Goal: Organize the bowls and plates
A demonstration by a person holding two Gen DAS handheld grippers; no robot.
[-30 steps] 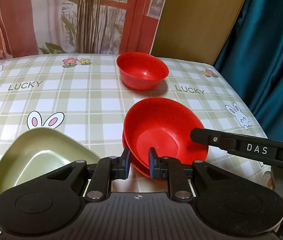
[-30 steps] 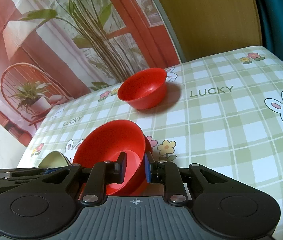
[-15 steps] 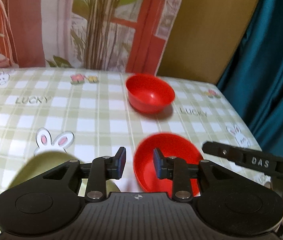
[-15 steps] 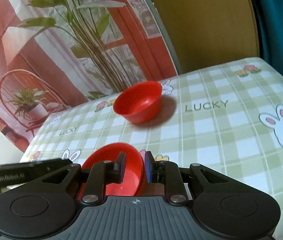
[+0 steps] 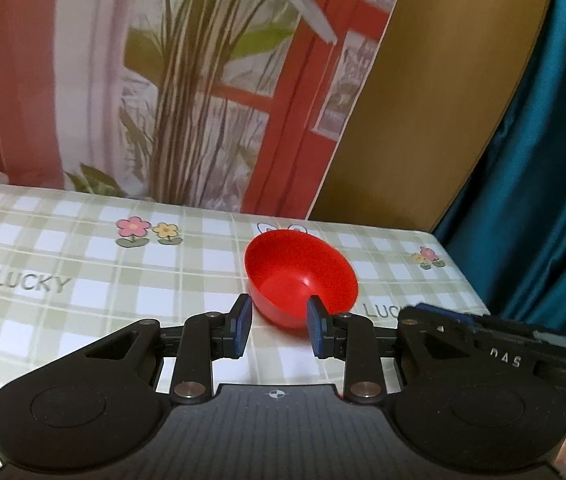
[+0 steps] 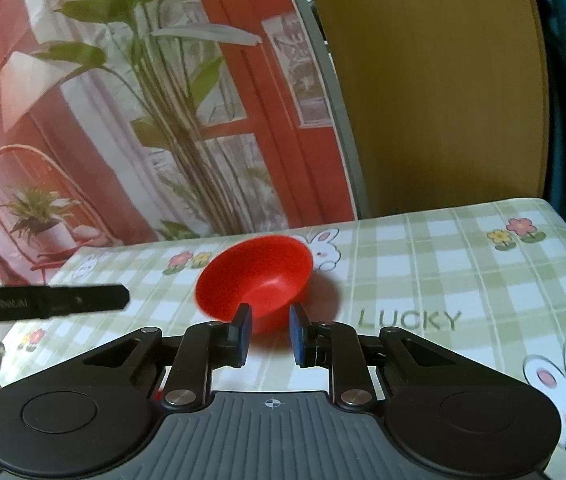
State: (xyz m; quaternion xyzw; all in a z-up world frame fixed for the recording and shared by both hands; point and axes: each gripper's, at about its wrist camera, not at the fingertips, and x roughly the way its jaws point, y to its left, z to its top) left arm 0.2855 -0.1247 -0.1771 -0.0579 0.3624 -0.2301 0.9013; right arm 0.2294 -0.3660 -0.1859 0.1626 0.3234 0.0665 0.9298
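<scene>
A single red bowl [image 5: 301,276] stands upright on the checked tablecloth near the table's far edge; it also shows in the right wrist view [image 6: 257,280]. My left gripper [image 5: 279,330] is open and empty, raised short of the bowl. My right gripper [image 6: 269,334] is open and empty, also short of the bowl. The stacked red bowls and the green plate seen earlier are out of view below both cameras.
The tablecloth [image 5: 83,280] carries "LUCKY" print, flowers and rabbits. A printed backdrop [image 5: 163,80] and a brown panel [image 5: 423,100] stand behind the table. A teal curtain [image 5: 543,160] hangs at the right. The right gripper's body [image 5: 495,344] shows at the lower right.
Both grippers let go of the stacked red bowls, opened wider and lifted up and back. The stacked bowls and the green plate dropped out of view; only the far red bowl stays visible.
</scene>
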